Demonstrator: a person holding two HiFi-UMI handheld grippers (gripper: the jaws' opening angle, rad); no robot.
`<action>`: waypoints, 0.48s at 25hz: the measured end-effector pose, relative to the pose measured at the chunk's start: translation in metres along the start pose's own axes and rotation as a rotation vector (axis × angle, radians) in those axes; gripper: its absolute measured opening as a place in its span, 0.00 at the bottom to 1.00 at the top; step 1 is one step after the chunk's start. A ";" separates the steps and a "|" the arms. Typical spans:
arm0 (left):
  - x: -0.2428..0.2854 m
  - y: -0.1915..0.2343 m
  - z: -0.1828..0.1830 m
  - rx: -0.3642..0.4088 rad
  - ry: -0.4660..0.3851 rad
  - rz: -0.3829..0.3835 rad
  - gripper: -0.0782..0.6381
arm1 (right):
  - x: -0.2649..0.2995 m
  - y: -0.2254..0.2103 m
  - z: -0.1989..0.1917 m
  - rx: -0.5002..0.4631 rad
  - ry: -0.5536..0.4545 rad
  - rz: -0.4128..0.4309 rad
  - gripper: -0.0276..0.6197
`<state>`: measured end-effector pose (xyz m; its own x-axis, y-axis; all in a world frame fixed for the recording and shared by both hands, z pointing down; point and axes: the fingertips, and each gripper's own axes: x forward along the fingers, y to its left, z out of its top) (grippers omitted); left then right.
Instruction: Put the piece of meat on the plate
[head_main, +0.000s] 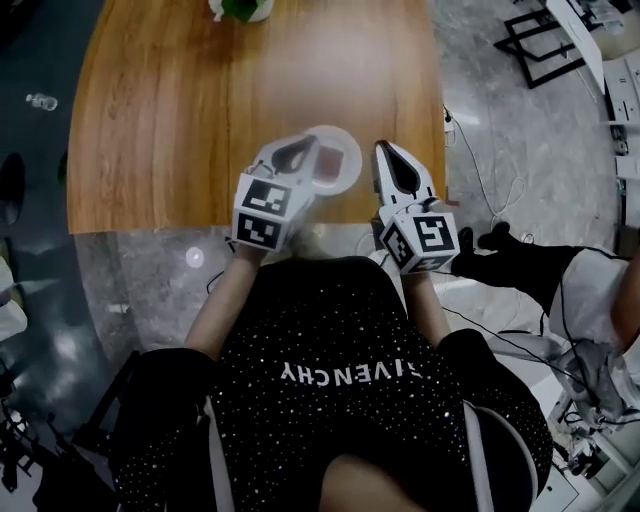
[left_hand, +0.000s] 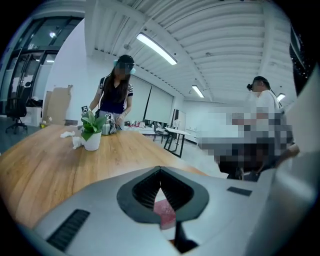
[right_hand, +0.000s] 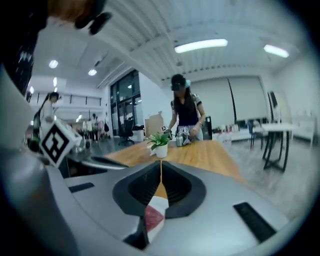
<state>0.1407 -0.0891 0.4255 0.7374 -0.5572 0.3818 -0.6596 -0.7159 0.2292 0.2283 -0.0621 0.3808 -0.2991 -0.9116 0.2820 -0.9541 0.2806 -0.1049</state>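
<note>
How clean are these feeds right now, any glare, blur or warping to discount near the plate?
Head view: hazy glare whitens the table just beyond the plate, softening its rim. Left gripper view: fisheye bends the ceiling light; the meat seen past the left tongs is blurred. Right gripper view: black rounded corners, and the right tongs sit soft, close to the lens.

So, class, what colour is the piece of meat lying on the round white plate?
Dark red; the piece of meat shows best in the right gripper view.
</note>
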 end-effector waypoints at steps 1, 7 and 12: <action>-0.003 0.000 0.003 0.009 -0.005 0.007 0.12 | -0.003 0.002 0.003 -0.097 -0.011 -0.027 0.07; -0.019 0.001 0.003 0.021 -0.036 0.047 0.12 | -0.007 0.017 -0.003 -0.197 -0.031 -0.030 0.06; -0.027 0.000 0.006 0.032 -0.078 0.045 0.12 | -0.003 0.025 -0.001 -0.197 -0.065 0.019 0.06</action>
<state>0.1213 -0.0766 0.4100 0.7172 -0.6189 0.3201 -0.6880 -0.7021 0.1839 0.2057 -0.0518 0.3786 -0.3215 -0.9214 0.2185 -0.9350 0.3453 0.0804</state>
